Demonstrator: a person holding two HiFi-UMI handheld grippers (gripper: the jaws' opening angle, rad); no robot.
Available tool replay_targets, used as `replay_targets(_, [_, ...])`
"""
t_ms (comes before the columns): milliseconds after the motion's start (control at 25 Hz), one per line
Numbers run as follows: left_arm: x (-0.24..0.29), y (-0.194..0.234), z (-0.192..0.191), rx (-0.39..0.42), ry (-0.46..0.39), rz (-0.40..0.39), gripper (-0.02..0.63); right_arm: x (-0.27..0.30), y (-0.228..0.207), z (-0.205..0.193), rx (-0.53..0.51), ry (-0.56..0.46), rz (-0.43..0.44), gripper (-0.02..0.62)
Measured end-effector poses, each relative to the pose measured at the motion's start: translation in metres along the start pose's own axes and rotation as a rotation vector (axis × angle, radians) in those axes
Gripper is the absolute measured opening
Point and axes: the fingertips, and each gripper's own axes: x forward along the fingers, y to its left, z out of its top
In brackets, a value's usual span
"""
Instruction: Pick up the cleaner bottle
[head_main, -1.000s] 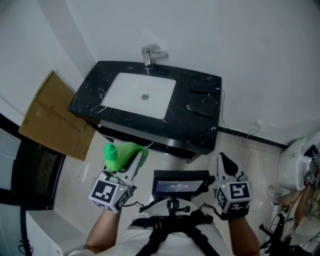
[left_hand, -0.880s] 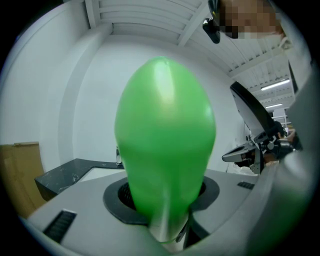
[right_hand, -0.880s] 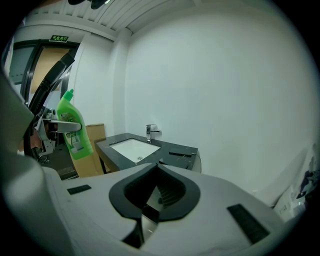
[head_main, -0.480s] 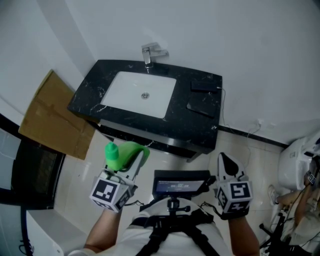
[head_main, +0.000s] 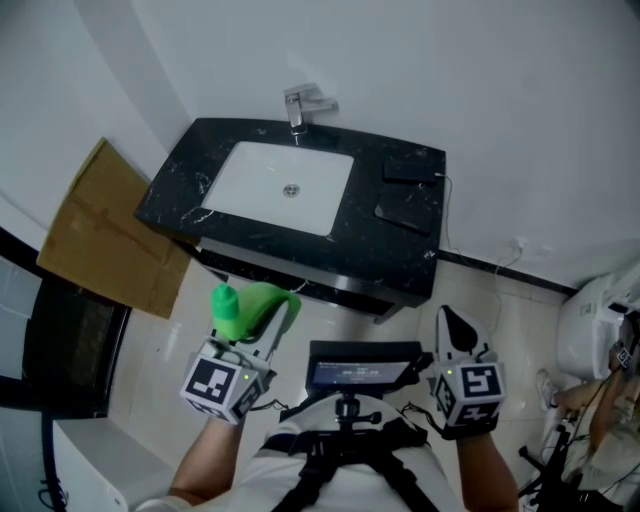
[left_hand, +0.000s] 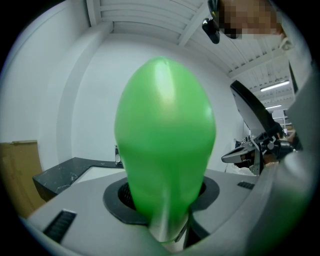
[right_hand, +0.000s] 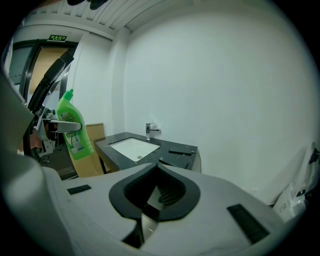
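Observation:
The green cleaner bottle (head_main: 252, 304) is off the ground in front of me, its cap (head_main: 223, 300) pointing left in the head view. My left gripper (head_main: 262, 320) is shut on it. In the left gripper view the bottle (left_hand: 165, 135) fills the middle of the picture and stands between the jaws of the left gripper (left_hand: 166, 202). The right gripper view shows the bottle (right_hand: 74, 131) upright at the left. My right gripper (head_main: 452, 326) hangs to the right with its jaws together and nothing in them; the right gripper (right_hand: 154, 196) points at the vanity.
A black marble vanity (head_main: 395, 255) with a white sink (head_main: 280, 187) and a chrome faucet (head_main: 298, 108) stands ahead against the white wall. Two dark flat items (head_main: 405, 214) lie on its right side. Cardboard (head_main: 105, 240) leans at its left. A white fixture (head_main: 590, 330) is at the right.

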Motion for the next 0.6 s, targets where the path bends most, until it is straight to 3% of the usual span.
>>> replay_targets(600, [0.0032, -0.0015, -0.0023, 0.005, -0.005, -0.016, 0.166, -0.0028, -0.0013, 0.0069, -0.011, -0.012, 0.000, 0.006])
